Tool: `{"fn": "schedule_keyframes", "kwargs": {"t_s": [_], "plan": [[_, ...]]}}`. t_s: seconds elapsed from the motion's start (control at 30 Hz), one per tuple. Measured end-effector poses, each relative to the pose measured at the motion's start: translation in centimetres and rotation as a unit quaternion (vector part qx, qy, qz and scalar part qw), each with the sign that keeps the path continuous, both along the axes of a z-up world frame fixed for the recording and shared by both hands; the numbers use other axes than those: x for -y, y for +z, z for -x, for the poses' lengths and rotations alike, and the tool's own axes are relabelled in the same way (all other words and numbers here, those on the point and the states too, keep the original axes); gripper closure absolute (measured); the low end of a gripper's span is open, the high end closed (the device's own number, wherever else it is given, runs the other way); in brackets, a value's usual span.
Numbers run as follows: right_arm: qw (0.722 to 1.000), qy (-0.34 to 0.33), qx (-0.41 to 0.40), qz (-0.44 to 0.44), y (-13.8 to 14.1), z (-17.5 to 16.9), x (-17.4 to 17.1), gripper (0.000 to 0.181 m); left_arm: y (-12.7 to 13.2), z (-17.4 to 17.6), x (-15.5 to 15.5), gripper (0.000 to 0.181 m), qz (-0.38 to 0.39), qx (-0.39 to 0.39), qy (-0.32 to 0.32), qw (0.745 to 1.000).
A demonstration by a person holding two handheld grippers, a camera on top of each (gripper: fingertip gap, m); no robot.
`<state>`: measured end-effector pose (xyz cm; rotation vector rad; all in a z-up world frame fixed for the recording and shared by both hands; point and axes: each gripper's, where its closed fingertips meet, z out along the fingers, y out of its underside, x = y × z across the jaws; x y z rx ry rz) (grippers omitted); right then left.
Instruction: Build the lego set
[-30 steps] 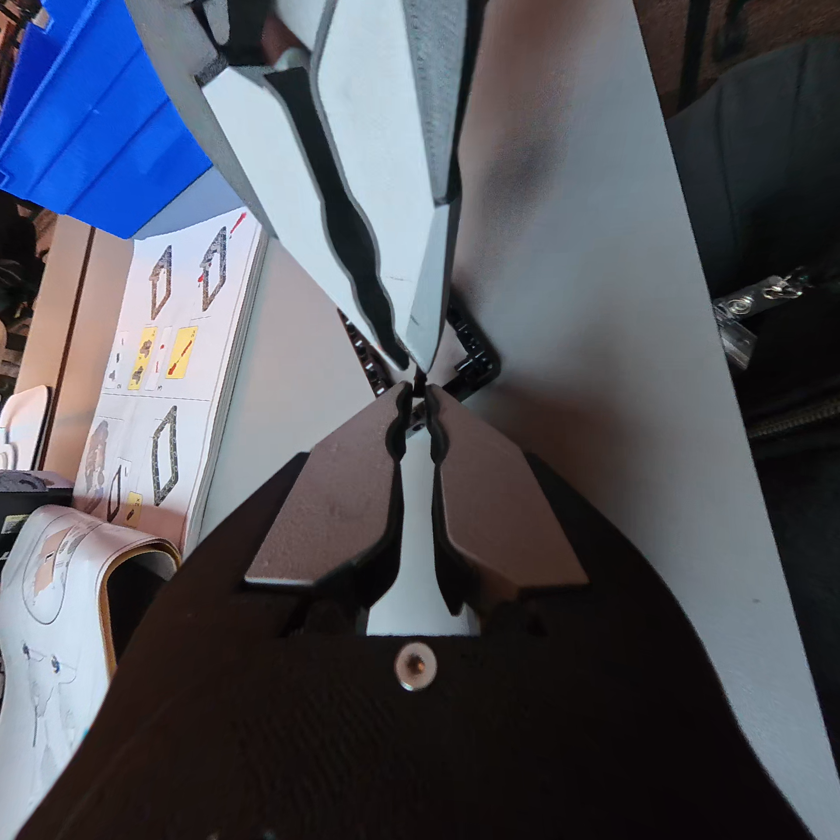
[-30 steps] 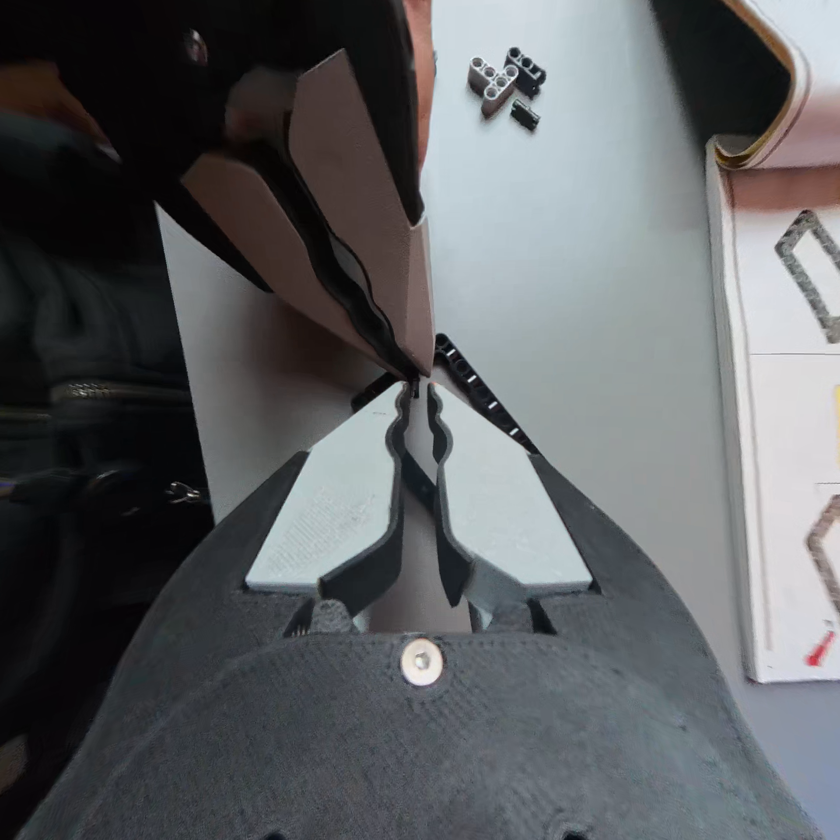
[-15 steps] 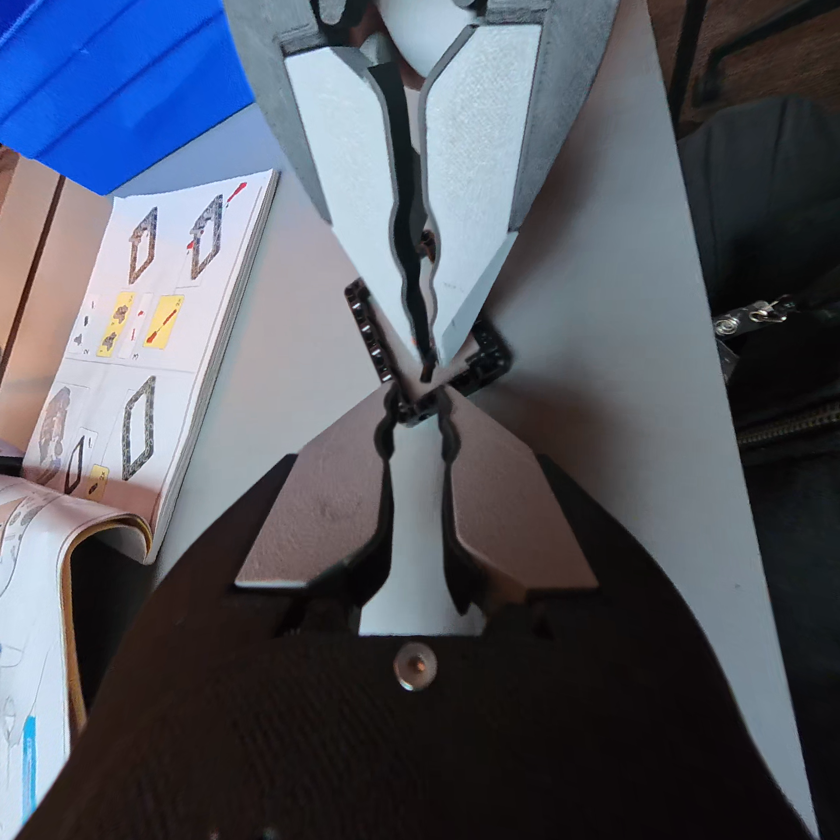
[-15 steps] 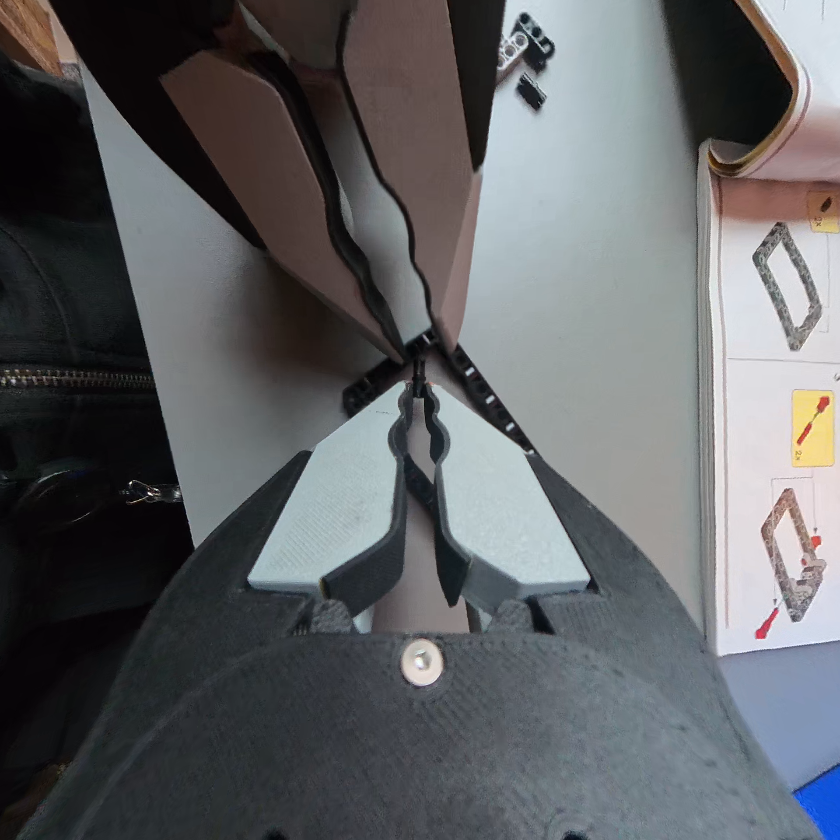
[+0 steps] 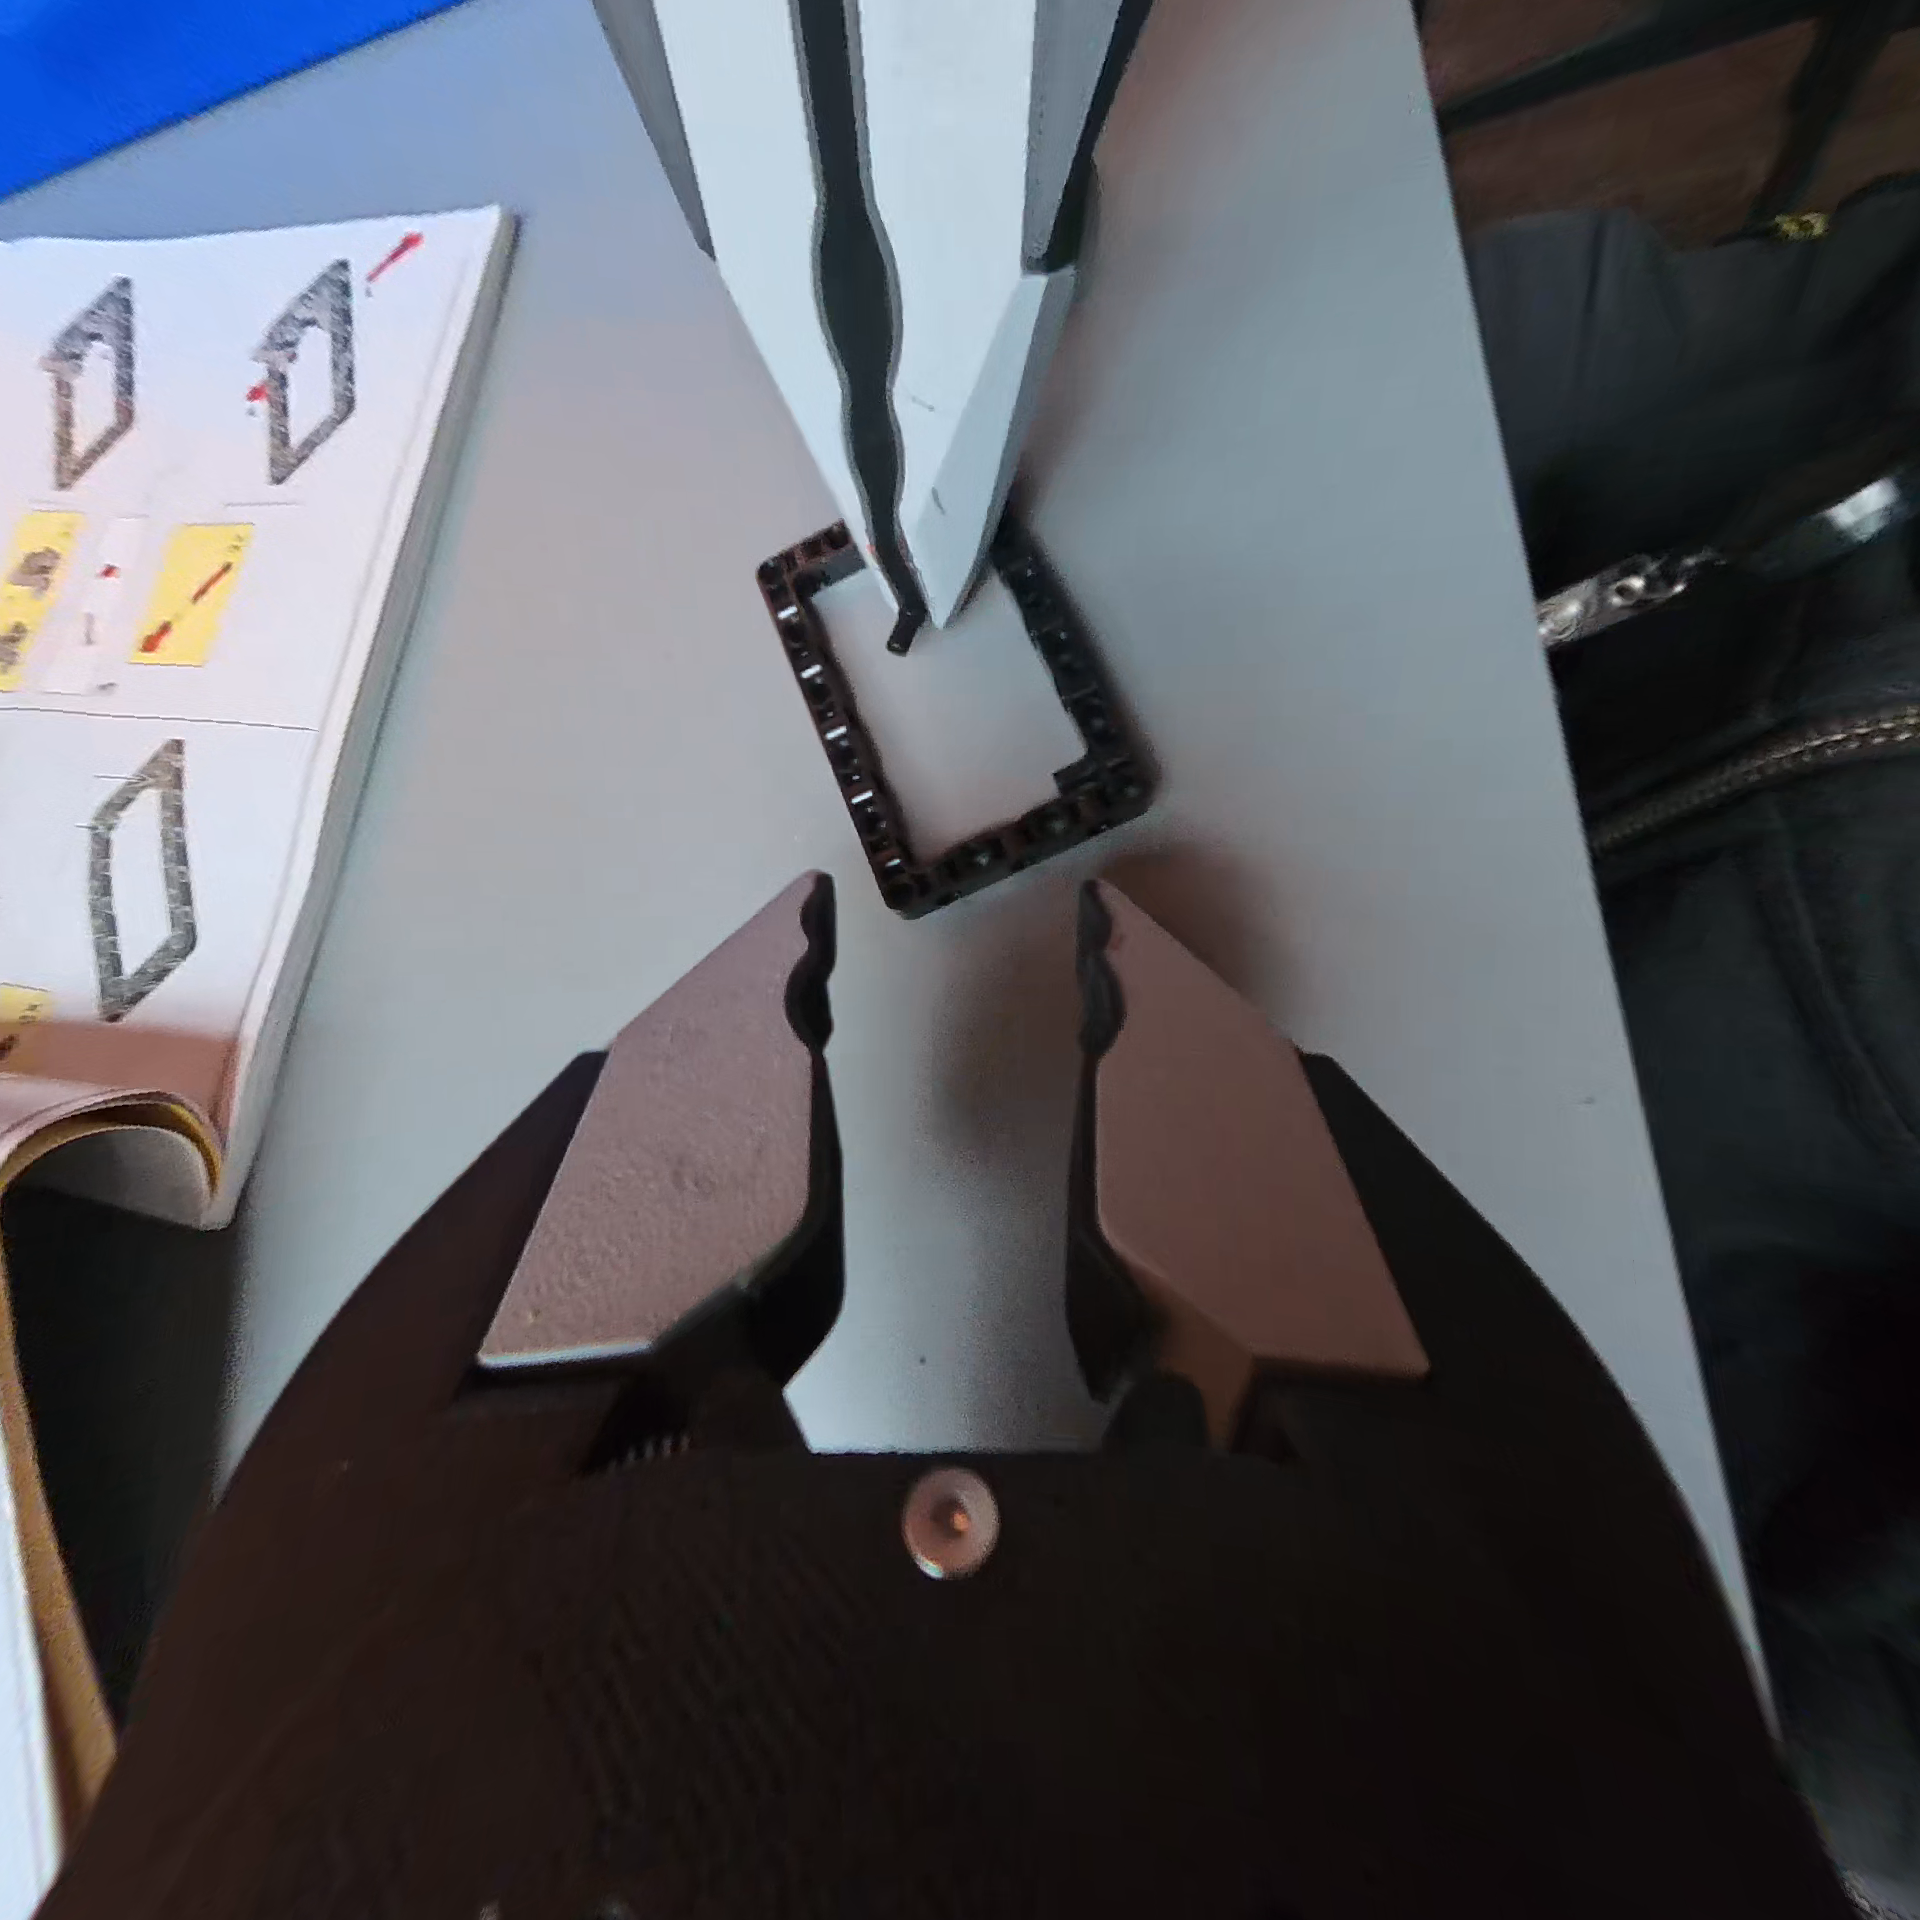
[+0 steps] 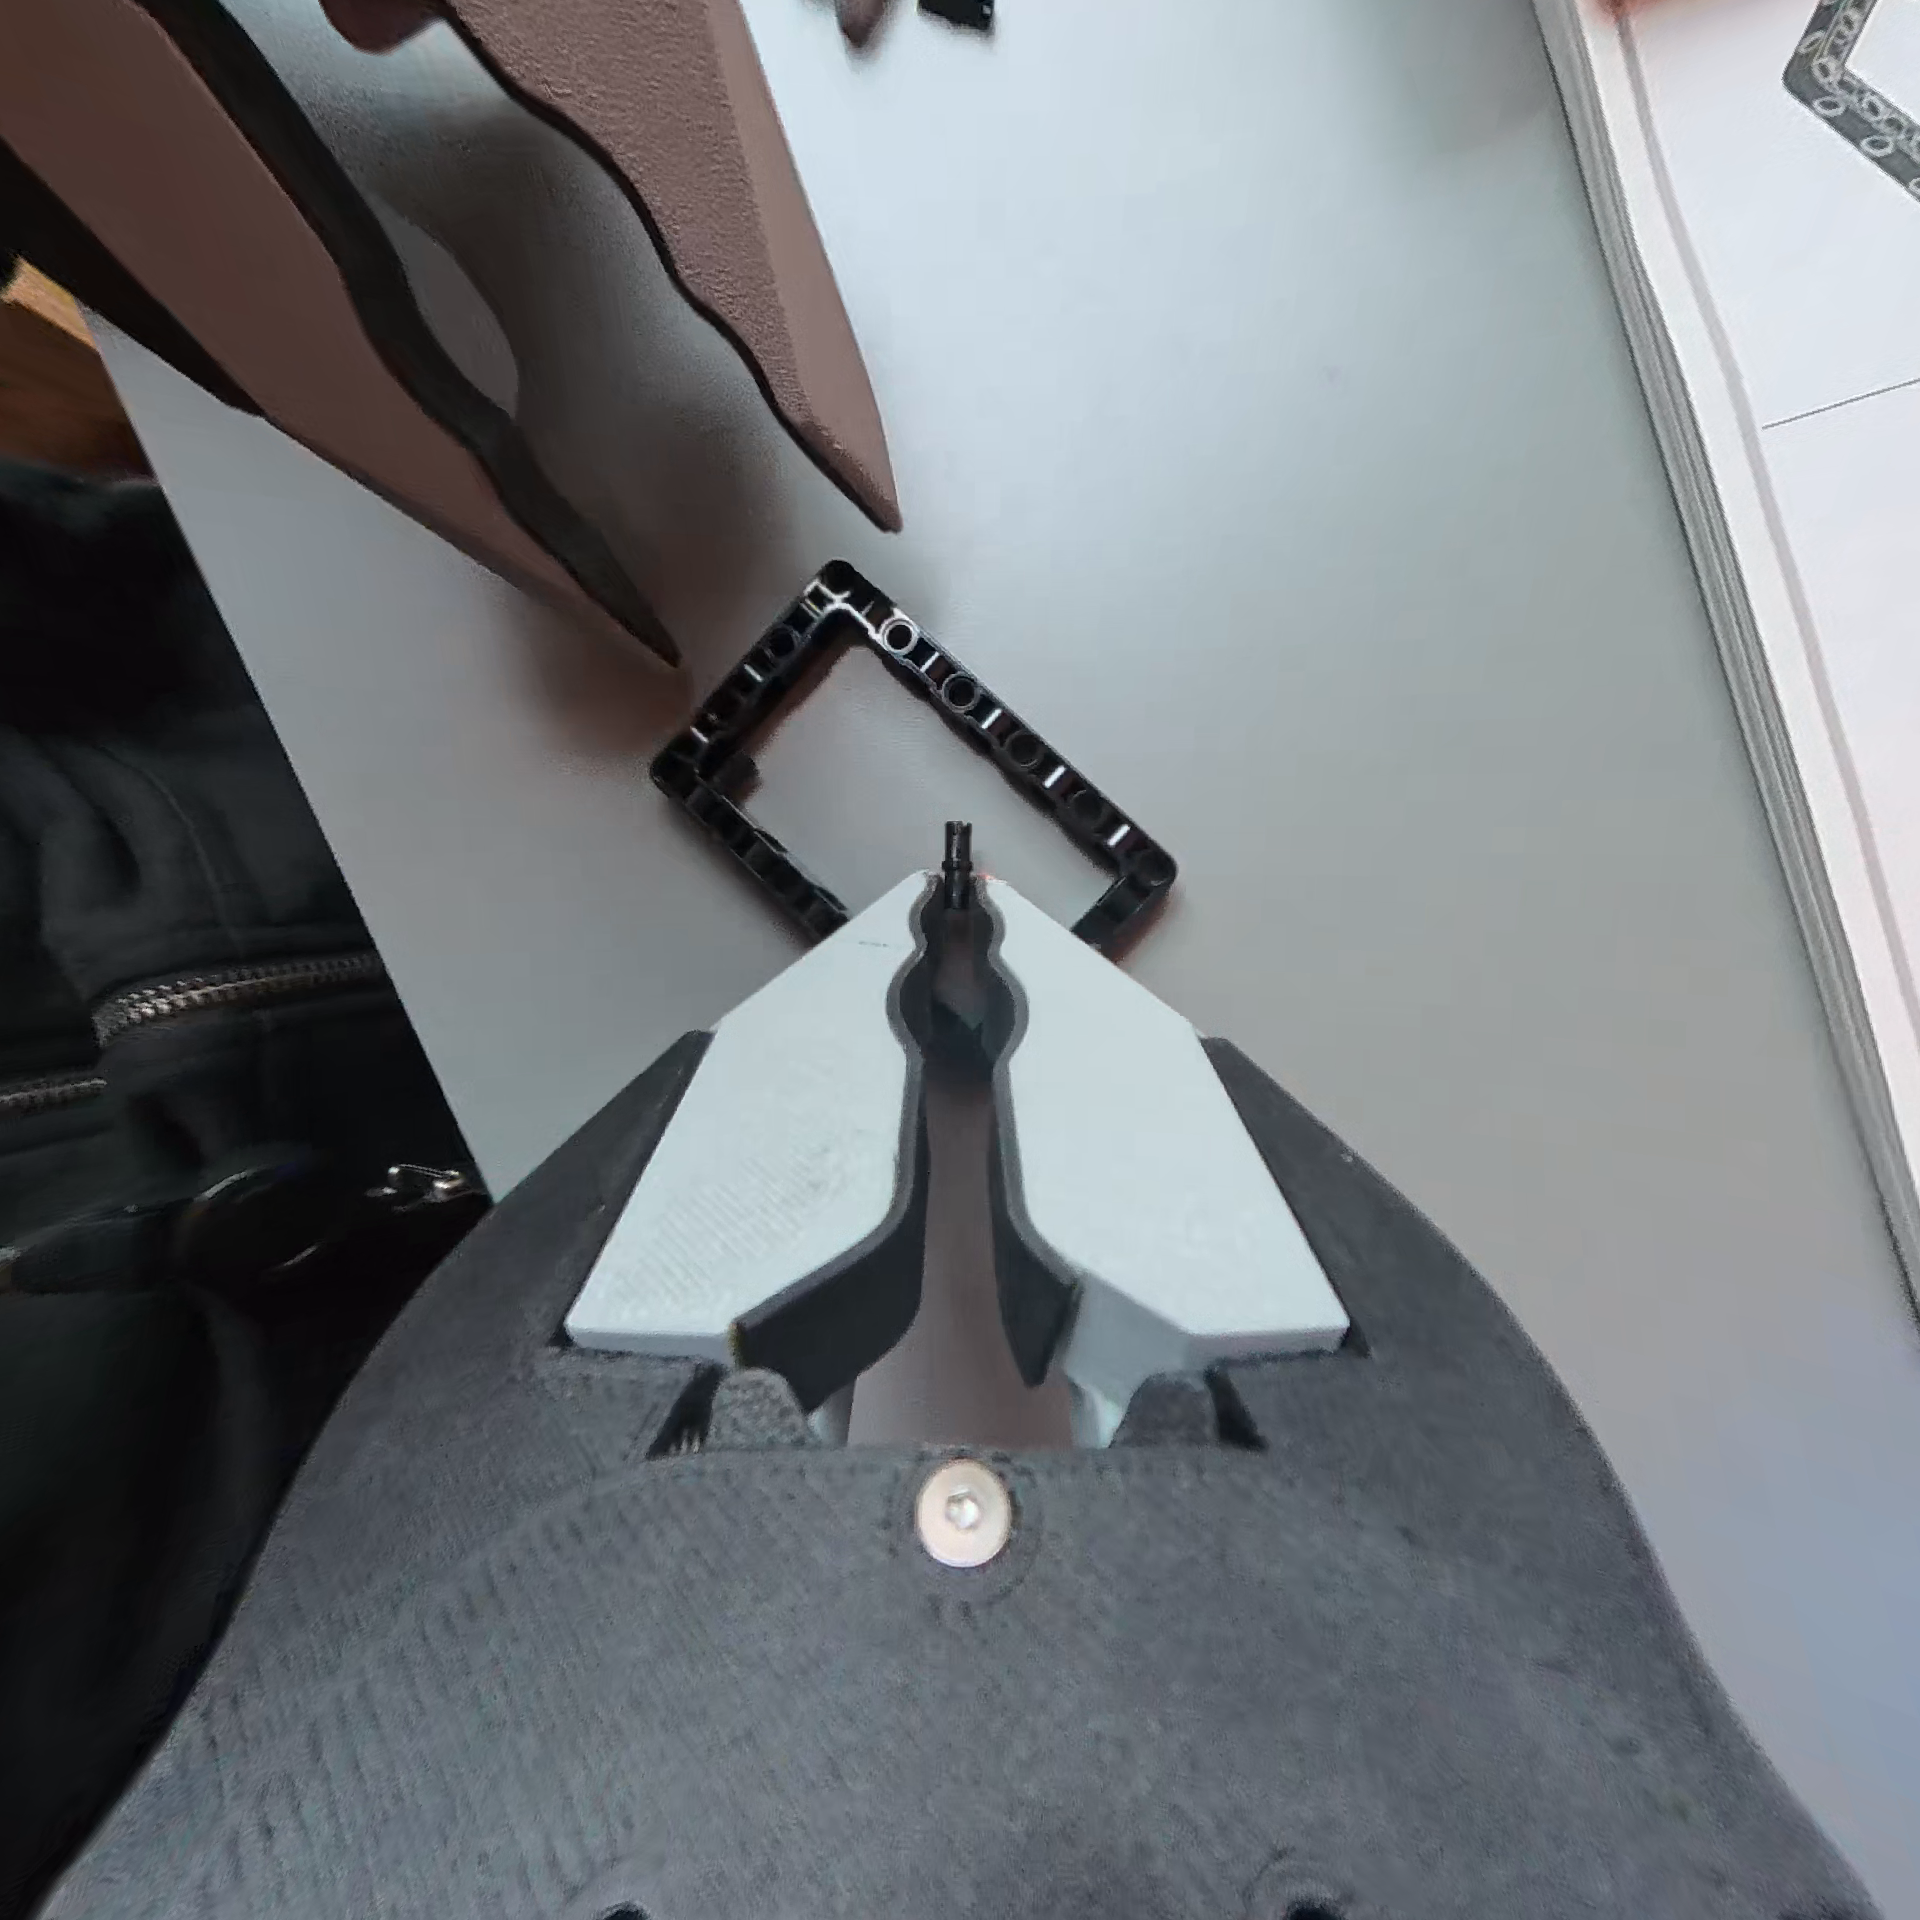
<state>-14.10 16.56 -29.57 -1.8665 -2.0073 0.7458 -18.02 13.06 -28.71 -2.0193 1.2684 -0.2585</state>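
My left gripper stands wide open just short of the black rectangular plastic beam frame lying flat on the grey table; half a second ago it pinched that frame. My right gripper clamps a small black pin over the frame, hiding one corner.

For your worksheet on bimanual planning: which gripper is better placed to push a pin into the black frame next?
Right. The right gripper is shut on a black pin just above the black frame; the left gripper is open, empty.
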Motion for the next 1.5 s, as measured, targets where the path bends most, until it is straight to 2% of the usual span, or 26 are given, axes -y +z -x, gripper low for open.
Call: {"fn": "schedule_keyframes", "kwargs": {"t_s": [0.1,0.3,0.5,0.6,0.77,0.9,1.03,1.2,1.37,1.5], "plan": [[1.000,0.011,-0.002,-0.018,-0.1,0.5,-0.8,0.180,-0.4,-0.4,-0.1,0.141,0.026,0.028,-0.002,0.999],[0.998,0.034,-0.004,-0.053,-0.2,1.6,-2.3,0.180,-0.5,-1.3,0.3,0.153,0.026,0.025,0.001,0.999],[0.996,0.060,-0.029,-0.060,-0.1,3.4,-2.5,0.180,-0.6,-2.5,0.5,0.154,0.034,0.058,0.009,0.998],[0.995,0.063,-0.026,-0.077,0.1,3.1,-3.5,0.180,-0.6,-2.5,0.5,0.153,0.038,0.060,0.014,0.997],[0.997,0.057,-0.059,-0.008,2.1,1.2,-2.9,0.180,-0.4,-1.4,-0.4,0.147,0.015,0.050,0.042,0.998],[0.992,0.064,-0.098,0.041,3.2,1.0,-1.7,0.180,0.1,0.1,-1.3,0.141,0.005,0.040,0.053,0.998],[0.985,0.071,-0.159,0.013,3.6,1.3,-3.2,0.180,0.7,0.9,-2.7,0.125,-0.002,0.040,0.052,0.998],[0.965,0.085,-0.248,0.014,4.4,1.9,-4.4,0.180,-0.2,1.0,-3.3,0.108,0.035,0.050,0.042,0.997],[0.966,0.100,-0.239,0.020,3.8,1.6,-4.0,0.180,0.2,0.8,-3.2,0.104,0.000,0.041,0.023,0.999],[0.964,0.096,-0.247,0.001,3.9,1.6,-4.1,0.180,-0.1,0.9,-3.5,0.097,-0.002,0.032,0.037,0.999]]}}
